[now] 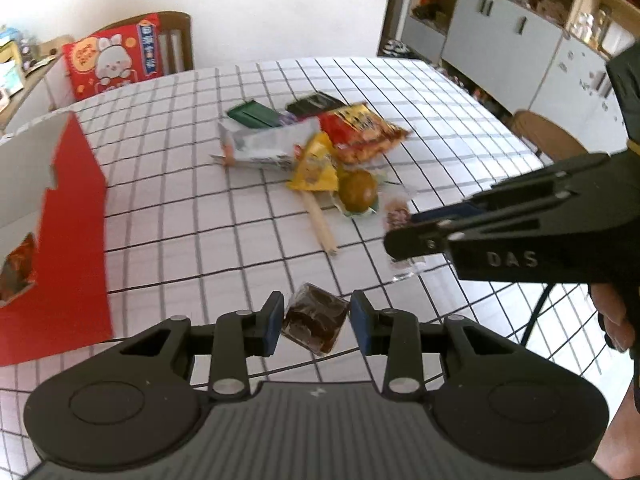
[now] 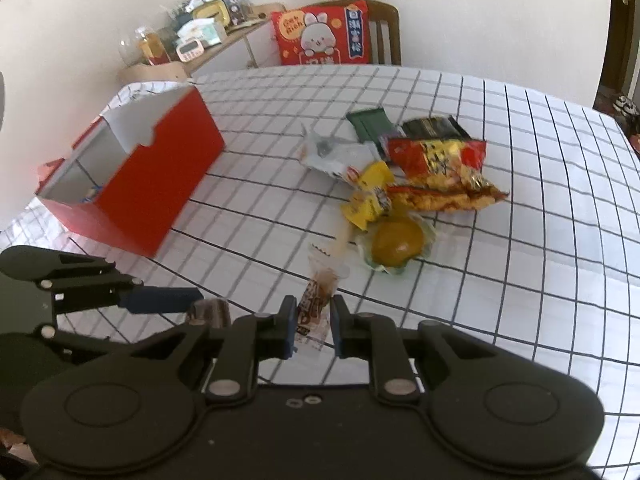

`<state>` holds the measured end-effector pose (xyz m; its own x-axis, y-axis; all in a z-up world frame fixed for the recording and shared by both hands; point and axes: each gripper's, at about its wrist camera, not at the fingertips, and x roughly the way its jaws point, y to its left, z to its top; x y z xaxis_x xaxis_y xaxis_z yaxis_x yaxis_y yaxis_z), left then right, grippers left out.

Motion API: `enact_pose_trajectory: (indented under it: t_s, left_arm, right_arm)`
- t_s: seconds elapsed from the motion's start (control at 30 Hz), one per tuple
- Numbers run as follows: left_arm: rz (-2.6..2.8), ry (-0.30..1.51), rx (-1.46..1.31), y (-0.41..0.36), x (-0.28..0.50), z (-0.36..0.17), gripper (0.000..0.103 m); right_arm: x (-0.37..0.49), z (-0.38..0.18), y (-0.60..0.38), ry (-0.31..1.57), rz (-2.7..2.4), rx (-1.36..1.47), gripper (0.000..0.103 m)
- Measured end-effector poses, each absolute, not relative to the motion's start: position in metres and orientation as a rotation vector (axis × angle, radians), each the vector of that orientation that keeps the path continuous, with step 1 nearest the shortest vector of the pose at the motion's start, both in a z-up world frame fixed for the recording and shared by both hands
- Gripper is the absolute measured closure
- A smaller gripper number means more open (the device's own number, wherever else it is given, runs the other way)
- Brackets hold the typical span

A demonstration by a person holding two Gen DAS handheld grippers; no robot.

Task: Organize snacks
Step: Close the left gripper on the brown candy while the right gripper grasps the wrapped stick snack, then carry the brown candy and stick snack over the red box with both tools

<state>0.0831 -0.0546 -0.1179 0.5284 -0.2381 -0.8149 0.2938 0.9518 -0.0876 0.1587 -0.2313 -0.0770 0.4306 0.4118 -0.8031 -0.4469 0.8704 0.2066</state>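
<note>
On the white tablecloth with its black grid [image 2: 500, 240], we see the open red cardboard box with white inner walls [image 2: 160, 176] off to our left, well apart from the heap of coloured snack packets [image 2: 432, 168] ahead, and of our two hands the left is the nearer to it. Our left gripper [image 1: 316, 322] is clamped on a small dark-brown snack square in clear wrap [image 1: 314, 322]. Our right gripper [image 2: 314, 326] is pinched on a slim brown-and-white wrapped candy [image 2: 316, 308] whose long axis points away from us, both tilted steeply down above the cloth.
</note>
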Motion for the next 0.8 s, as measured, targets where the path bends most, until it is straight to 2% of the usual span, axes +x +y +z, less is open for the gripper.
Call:
enact_pose_trajectory:
  t_s: [0.8]
  left_arm:
    - [-0.074,0.829,-0.122,0.084,0.076,-0.031,0.068]
  right_arm:
    - [0.15,-0.001,-0.128,0.861,0.672,-0.106,0.087]
